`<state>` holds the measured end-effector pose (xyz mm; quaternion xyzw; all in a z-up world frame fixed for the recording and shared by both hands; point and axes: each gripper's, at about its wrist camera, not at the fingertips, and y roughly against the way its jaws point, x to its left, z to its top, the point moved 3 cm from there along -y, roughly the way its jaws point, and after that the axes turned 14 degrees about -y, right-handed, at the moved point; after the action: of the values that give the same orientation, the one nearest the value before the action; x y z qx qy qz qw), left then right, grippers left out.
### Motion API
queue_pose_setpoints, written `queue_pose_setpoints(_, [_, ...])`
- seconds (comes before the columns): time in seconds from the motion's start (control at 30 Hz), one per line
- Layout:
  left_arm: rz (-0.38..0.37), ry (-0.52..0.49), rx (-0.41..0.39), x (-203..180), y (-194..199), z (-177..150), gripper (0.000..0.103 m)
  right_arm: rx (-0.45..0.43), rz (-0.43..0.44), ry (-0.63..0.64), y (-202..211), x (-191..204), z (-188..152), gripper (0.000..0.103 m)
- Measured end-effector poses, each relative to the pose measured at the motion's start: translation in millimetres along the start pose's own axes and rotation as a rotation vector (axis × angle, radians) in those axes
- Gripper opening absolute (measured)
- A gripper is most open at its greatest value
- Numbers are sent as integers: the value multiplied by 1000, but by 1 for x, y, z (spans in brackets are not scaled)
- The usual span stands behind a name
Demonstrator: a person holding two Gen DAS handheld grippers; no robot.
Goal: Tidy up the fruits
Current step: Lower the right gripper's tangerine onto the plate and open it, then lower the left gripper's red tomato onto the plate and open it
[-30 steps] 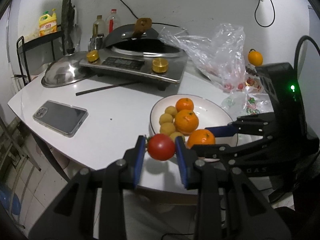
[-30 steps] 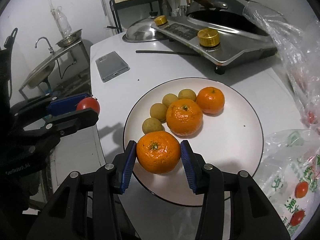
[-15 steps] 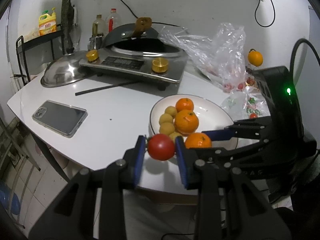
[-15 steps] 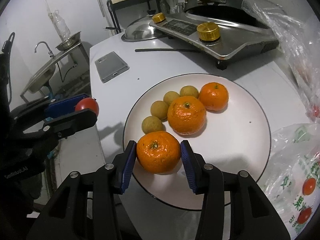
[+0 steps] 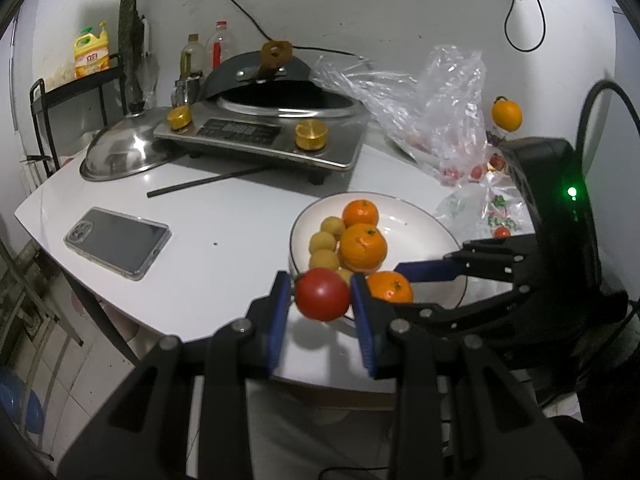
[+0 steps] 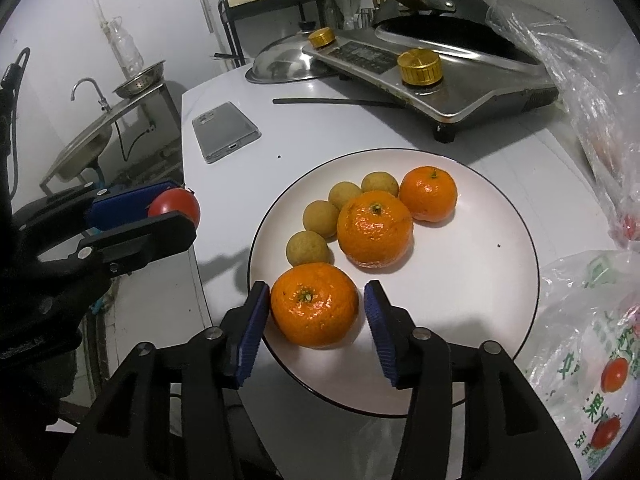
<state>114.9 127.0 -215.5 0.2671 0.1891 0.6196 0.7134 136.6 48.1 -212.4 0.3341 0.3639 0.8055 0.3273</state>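
The left black gripper with blue pads (image 5: 322, 300) is clamped on a small round red tomato (image 5: 322, 294), both pads pressing its sides, and holds it in the air above the near edge of the white table (image 5: 224, 236), just beside the near-left rim of the round white plate with a thin dark rim (image 6: 460, 276). In the right wrist view the same tomato (image 6: 175, 206) shows between the left gripper's fingers, off the plate's left side.

The right black gripper with blue pads (image 6: 315, 312) has its jaws apart around a large orange tangerine with a green stem scar (image 6: 315, 305). The fruit rests on the plate near its near-left rim, and a gap shows between each pad and its skin, wider on the right.

Compared with the earlier frames, the right jaws have just been opening: a second ago both pads pressed the tangerine, and now they stand clear with the fruit still between them, set down on the plate. The left gripper's hold on the tomato is unchanged.

Farther in on the plate lie a bigger tangerine (image 6: 375, 229), a smaller one (image 6: 428, 193) behind it, and four small tan round fruits (image 6: 321, 218) in a curve along the left.
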Motion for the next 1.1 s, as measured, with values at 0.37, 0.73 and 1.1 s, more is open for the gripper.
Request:
queue_pose_setpoints(0.37, [7, -32, -3, -13, 2, 11, 31, -49, -9, 0, 27, -10, -2, 54])
queue_pose_setpoints(0.73, [-42, -97, -12, -53, -13, 35, 31, -135, -67, -37, 71, -46, -1, 54])
queue_pose_setpoints(1.1, [-95, -142, 21, -90, -60, 59, 31, -188, -102, -87, 100, -97, -2, 54])
